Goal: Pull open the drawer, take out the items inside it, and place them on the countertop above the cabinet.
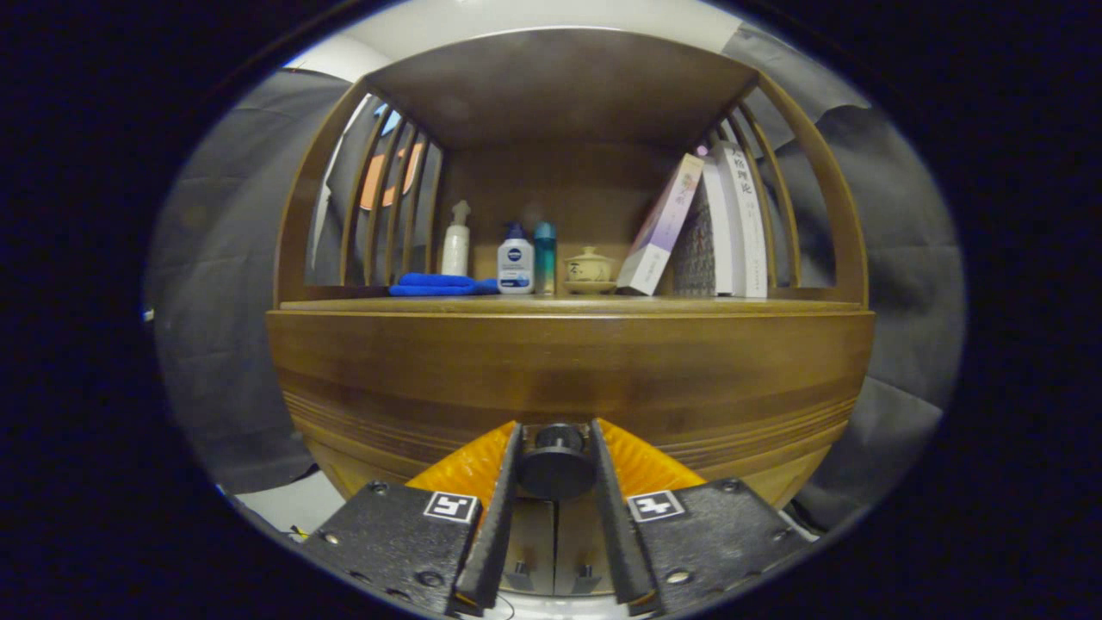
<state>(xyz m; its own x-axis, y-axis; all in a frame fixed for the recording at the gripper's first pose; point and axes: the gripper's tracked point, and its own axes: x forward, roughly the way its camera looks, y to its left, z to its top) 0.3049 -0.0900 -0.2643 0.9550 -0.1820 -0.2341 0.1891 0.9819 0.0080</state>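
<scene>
- The gripper (555, 465) has its two fingers closed on the dark round drawer knob (555, 465), one pressing each side: the hold a straight pull needs.
- Right behind the knob, the wooden drawer front (568, 370) looks shut; its contents are hidden.
- Above and beyond the fingers lies the countertop (740, 305), the drop-off place, already crowded: blue cloth (439, 285), three bottles (516, 267), lidded cup (589, 266), leaning books (715, 228).
- The cabinet's lower part is cut off.
</scene>
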